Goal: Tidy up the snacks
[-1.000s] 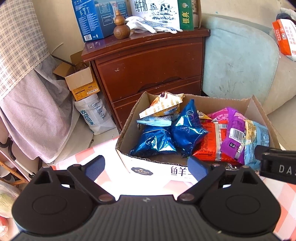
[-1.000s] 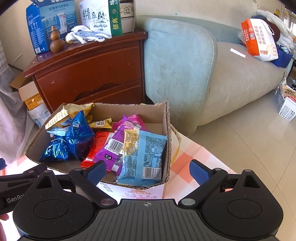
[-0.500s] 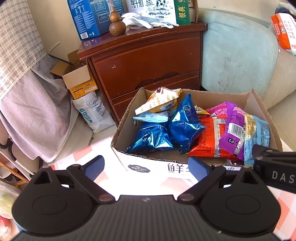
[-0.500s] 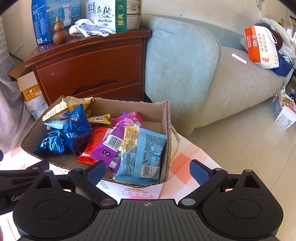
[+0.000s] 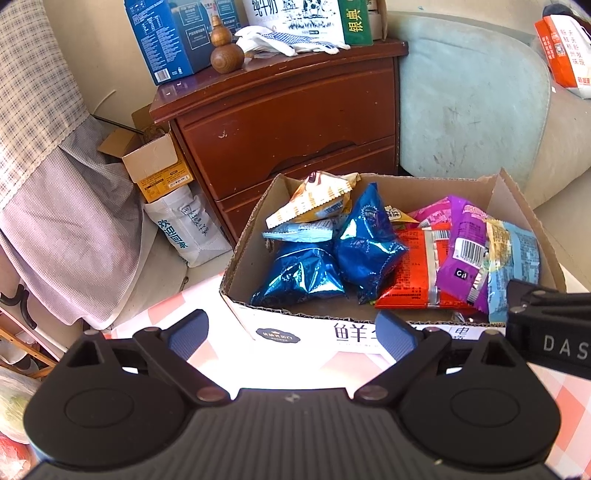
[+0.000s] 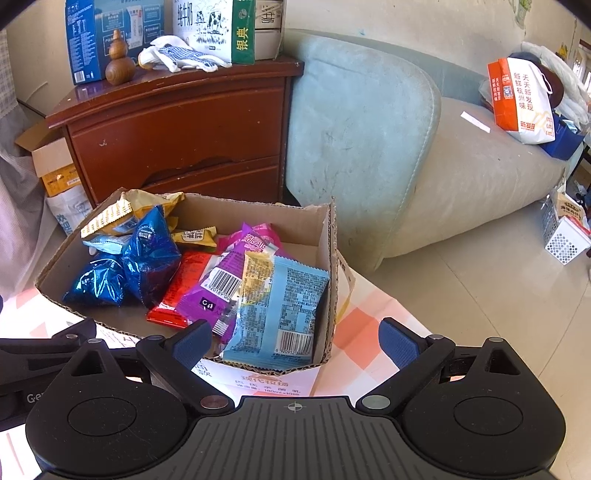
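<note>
A: How do the jaws stand?
B: Both wide apart, gripping nothing. The left gripper [image 5: 291, 334] hangs over the checked surface [image 5: 173, 314], just short of the near wall of the cardboard box [image 5: 295, 328]. The right gripper [image 6: 295, 341] sits at the box's near right corner, one blue pad overlapping the rim.

A: And the snacks?
B: All inside the box. Two shiny blue packets [image 5: 332, 258] lie at the left, a yellow packet [image 5: 314, 199] behind them, a red packet [image 5: 410, 273] in the middle, then a purple packet [image 6: 225, 284] and a light blue packet [image 6: 277, 310] propped against the right wall.

A: Anything crowding the box?
B: The box's far side is near a brown nightstand [image 6: 177, 136]. On the nightstand are a milk carton [image 6: 214, 29], a blue carton [image 6: 107, 37], a wooden gourd [image 6: 120, 62] and white gloves [image 6: 181, 57]. A pale sofa [image 6: 369, 147] stands to the right, with an orange bag [image 6: 521, 99] on its seat.
</note>
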The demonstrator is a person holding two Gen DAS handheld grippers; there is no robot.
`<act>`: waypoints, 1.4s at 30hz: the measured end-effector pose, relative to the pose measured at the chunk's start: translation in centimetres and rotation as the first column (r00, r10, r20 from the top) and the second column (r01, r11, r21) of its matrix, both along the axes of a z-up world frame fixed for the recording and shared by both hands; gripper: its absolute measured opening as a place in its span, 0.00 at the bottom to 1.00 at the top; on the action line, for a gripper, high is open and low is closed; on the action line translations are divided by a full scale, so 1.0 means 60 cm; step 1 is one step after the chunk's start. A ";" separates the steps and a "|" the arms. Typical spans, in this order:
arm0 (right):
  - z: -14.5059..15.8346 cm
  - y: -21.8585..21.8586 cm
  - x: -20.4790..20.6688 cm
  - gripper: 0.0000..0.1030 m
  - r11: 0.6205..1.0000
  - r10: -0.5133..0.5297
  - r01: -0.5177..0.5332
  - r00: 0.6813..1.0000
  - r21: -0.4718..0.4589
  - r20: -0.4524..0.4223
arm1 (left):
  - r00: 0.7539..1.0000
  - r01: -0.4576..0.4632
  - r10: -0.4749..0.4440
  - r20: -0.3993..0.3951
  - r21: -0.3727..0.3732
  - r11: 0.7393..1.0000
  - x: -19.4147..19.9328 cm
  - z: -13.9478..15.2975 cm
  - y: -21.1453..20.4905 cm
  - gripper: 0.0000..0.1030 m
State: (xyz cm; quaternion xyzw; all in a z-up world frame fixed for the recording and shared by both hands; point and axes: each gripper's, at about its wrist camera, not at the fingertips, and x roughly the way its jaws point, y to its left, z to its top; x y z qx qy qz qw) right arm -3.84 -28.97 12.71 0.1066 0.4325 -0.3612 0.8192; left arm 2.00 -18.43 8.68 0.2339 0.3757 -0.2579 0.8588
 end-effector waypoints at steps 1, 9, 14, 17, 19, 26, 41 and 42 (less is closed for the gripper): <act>0.000 0.001 0.000 0.95 1.000 0.001 -0.001 1.000 -0.003 -0.001 | 1.000 0.001 -0.001 0.001 0.001 1.000 0.000 0.000 0.000 0.94; 0.001 0.007 0.003 0.95 1.000 0.014 -0.014 1.000 -0.020 -0.009 | 1.000 0.007 -0.007 0.012 0.009 1.000 -0.003 0.001 0.005 0.93; 0.003 0.015 0.002 0.95 0.999 0.038 -0.038 0.999 -0.038 -0.015 | 1.000 0.016 -0.016 0.022 0.017 1.000 -0.008 0.002 0.012 0.93; 0.003 0.019 0.001 0.95 0.998 0.049 -0.050 0.999 -0.049 -0.020 | 0.999 0.021 -0.022 0.026 0.018 1.000 -0.012 0.003 0.016 0.93; 0.004 0.022 0.001 0.95 0.997 0.053 -0.055 0.998 -0.058 -0.025 | 0.999 0.024 -0.025 0.026 0.020 1.000 -0.014 0.002 0.018 0.93; 0.002 0.044 0.000 0.95 0.991 0.095 -0.099 0.994 -0.089 -0.051 | 0.998 0.040 -0.041 0.036 0.041 0.998 -0.024 -0.003 0.035 0.93; -0.003 0.103 -0.013 0.95 0.975 0.176 -0.189 0.978 -0.120 -0.112 | 0.999 0.014 -0.016 0.044 0.055 0.998 -0.053 -0.010 0.089 0.94; -0.003 0.107 -0.015 0.95 0.974 0.180 -0.194 0.977 -0.120 -0.114 | 0.999 0.010 -0.013 0.043 0.054 0.998 -0.057 -0.011 0.094 0.93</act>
